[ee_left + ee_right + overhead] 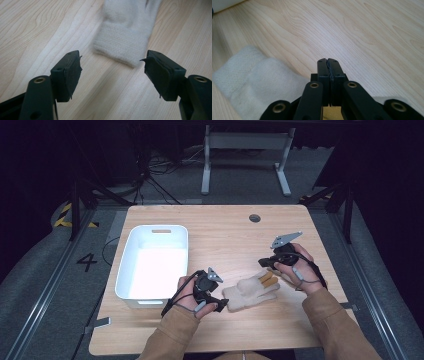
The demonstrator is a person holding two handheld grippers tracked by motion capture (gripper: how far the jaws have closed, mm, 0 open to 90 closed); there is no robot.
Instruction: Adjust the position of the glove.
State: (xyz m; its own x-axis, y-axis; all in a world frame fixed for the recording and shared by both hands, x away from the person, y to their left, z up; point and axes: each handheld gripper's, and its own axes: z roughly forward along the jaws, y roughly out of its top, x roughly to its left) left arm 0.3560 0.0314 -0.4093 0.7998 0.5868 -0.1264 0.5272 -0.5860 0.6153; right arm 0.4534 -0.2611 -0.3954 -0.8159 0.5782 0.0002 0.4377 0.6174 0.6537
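From above, I see the glove [251, 291] lying flat on the counter [225, 227] between my two grippers, right of the white bin [155, 261]. My left gripper [220, 305] sits at its cuff end; my right gripper [261, 264] hovers by the fingertips, where some orange shows, though I cannot tell what that orange is.

Along the left gripper [112, 67], its jaws stand open with nothing between them, the glove's [125, 37] cuff just ahead and blurred. To take it well, I judge I should ease forward and low so one jaw slides under the cuff edge before closing.

Along the right gripper [328, 61], the jaws are closed on nothing. The glove [262, 80] lies beside and beneath them, cut off by the frame, its far end hidden behind the jaw arms.
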